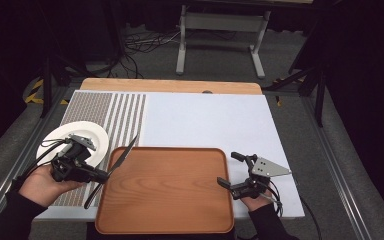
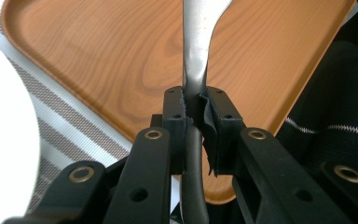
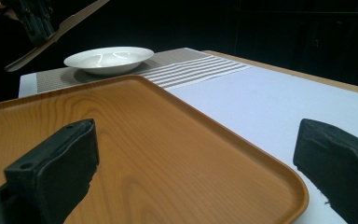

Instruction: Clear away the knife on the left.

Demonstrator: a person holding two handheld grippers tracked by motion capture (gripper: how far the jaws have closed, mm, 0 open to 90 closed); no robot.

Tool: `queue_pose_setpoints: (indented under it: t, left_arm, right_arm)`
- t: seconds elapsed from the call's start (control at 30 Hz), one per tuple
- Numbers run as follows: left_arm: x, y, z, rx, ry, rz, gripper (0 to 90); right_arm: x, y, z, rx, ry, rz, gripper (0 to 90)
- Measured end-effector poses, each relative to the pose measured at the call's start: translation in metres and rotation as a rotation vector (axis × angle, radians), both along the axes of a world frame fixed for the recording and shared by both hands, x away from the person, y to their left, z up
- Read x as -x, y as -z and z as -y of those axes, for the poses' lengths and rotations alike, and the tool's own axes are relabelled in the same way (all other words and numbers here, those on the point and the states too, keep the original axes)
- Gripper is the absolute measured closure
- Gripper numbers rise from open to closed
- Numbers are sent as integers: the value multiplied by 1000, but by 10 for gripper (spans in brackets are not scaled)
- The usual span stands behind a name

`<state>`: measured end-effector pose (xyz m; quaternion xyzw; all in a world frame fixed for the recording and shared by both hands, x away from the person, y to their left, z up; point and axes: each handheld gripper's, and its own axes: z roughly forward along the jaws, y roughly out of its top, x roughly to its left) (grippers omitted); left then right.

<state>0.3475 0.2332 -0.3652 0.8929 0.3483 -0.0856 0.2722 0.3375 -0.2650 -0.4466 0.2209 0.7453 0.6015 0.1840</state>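
My left tool (image 1: 101,175) grips a knife (image 1: 114,167) over the empty wooden tray's (image 1: 165,220) left edge. My right tool (image 1: 230,170) hangs released at its right edge. The white plate (image 1: 60,135) holds nothing.

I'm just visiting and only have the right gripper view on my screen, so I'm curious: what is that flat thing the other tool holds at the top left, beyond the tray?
Observer: A table knife. The left tool is shut on it where the silver blade meets the dark handle.
Operator: Where is it over the table?
Observer: In the high view it crosses the left edge of the wooden tray, blade tip pointing away from the person, beside the white plate.
Operator: And my own tool?
Observer: The right tool is open at the tray's right edge, held in the person's right hand.
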Motion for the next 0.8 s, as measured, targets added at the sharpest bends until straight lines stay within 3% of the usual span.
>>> queue_pose_setpoints:
  t: [0.17,0.43,0.5,0.8]
  left_arm:
    - [1,9,11,-18,-21,22,803]
    - [-1,23,23,-18,-31,1,803]
    - [-2,27,25,5,-32,-19,803]
    - [-3,42,36,-6,-33,-46,803]
  right_arm:
    - [0,0,0,-1,0,1,7]
    - [0,0,0,0,-1,1,8]
    - [0,0,0,-1,-1,1,7]
    - [0,0,0,-2,-2,0,8]
